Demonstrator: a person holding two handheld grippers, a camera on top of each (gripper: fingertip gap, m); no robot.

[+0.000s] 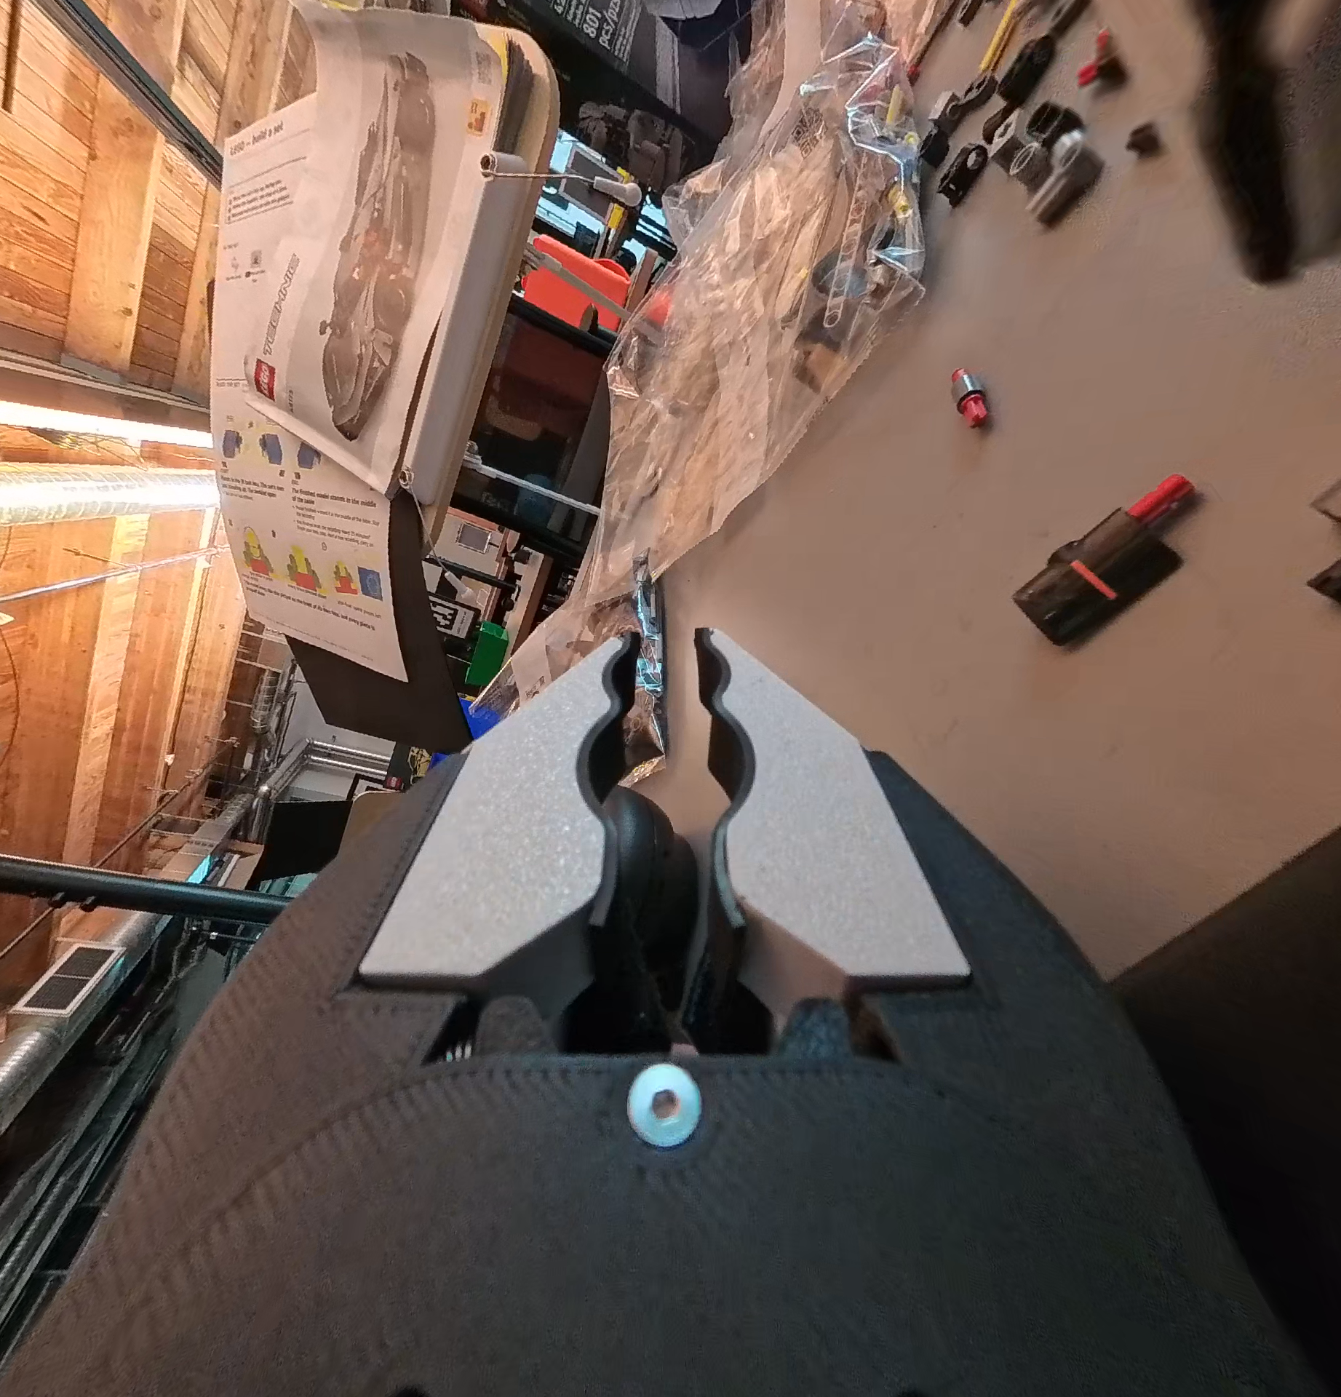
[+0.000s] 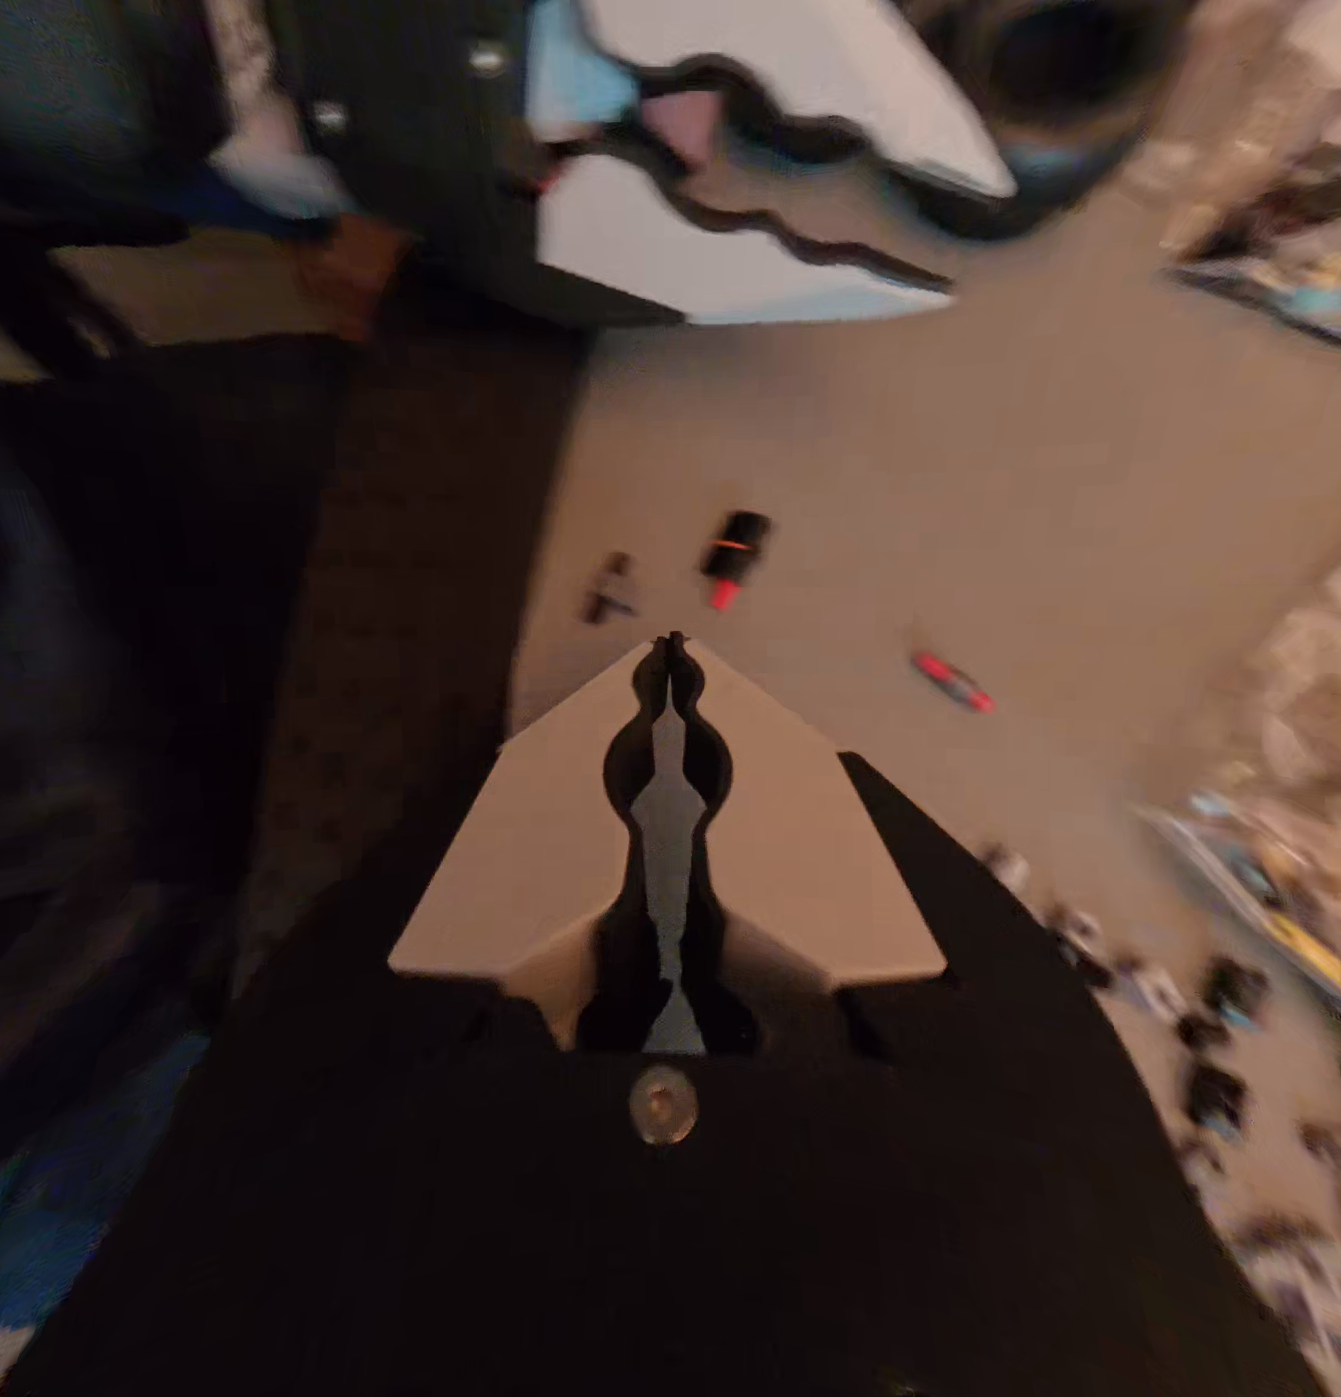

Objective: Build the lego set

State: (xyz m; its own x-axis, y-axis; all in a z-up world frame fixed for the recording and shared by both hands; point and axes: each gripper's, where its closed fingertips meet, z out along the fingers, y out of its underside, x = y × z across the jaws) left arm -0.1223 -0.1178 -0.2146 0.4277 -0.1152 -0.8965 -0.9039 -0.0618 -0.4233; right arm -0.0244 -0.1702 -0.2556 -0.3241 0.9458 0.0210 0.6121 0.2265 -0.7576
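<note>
left gripper (image 1: 667, 642) slightly parted, right gripper (image 2: 671, 642) closed, empty

The left gripper (image 1: 663, 642) has its jaws slightly apart, with nothing between the tips. On the tabletop (image 1: 1030, 756) lie a black and red piece (image 1: 1098, 567) and clear bags (image 1: 765, 317).

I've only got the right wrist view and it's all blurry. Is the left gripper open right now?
Observer: Yes. The left wrist view shows the left gripper with its fingertips apart and nothing between the tips.
Operator: Is there an instruction booklet anywhere?
Observer: Yes. An instruction booklet is clipped to a stand beyond the clear bags of parts.
Operator: What is that small red smear near the bags?
Observer: It is a small piece with red ends and a grey collar, lying alone on the table.
</note>
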